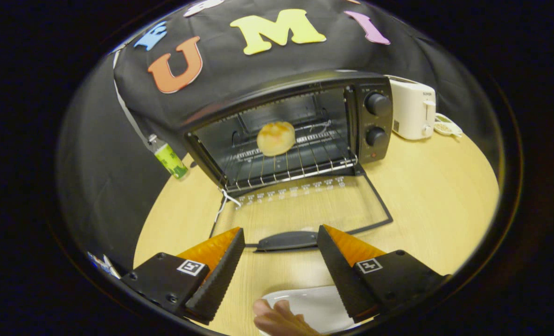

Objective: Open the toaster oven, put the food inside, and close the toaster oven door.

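The black toaster oven [375, 116] stands on the wooden table beyond my fingers, with two knobs on its right panel. Its glass door [305, 207] lies folded down flat toward me, and the door handle [287, 241] sits just ahead of my fingertips, in the gap between them. A round bun [276, 138] rests on the wire rack [295, 165] inside the oven. My gripper [281, 239] is open, fingers wide apart, with nothing between them. A white plate [312, 305] lies below the fingers, and a person's hand [277, 319] touches its near edge.
A white pop-up toaster [414, 109] stands to the right of the oven, with a small dish [447, 127] beside it. A green-labelled bottle [168, 157] leans left of the oven. The light wooden table [435, 200] extends to the right of the door.
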### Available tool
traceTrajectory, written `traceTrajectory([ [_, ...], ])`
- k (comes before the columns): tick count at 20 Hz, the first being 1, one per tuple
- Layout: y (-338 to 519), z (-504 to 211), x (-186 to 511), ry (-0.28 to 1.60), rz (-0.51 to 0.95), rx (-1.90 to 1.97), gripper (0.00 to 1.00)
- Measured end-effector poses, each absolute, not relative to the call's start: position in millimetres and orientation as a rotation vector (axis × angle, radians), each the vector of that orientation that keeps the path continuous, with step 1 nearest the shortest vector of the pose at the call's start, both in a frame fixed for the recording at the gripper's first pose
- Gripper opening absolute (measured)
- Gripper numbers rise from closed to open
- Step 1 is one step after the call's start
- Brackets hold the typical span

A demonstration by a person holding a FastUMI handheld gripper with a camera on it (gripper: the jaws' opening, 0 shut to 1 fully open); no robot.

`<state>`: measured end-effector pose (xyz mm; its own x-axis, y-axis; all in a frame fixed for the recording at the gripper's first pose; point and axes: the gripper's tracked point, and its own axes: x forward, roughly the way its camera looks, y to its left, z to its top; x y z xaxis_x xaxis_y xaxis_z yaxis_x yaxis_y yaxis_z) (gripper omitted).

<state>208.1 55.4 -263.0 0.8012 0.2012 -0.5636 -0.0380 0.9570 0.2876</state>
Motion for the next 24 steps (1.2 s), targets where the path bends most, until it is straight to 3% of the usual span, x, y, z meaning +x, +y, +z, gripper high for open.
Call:
traceTrajectory([
  [5,67,-291,187,0.760,0.133,0.279,1.00],
  [9,61,-281,202,0.678,0.083,0.164,1.00],
  [24,71,-284,208,0.675,0.033,0.146,1.00],
])
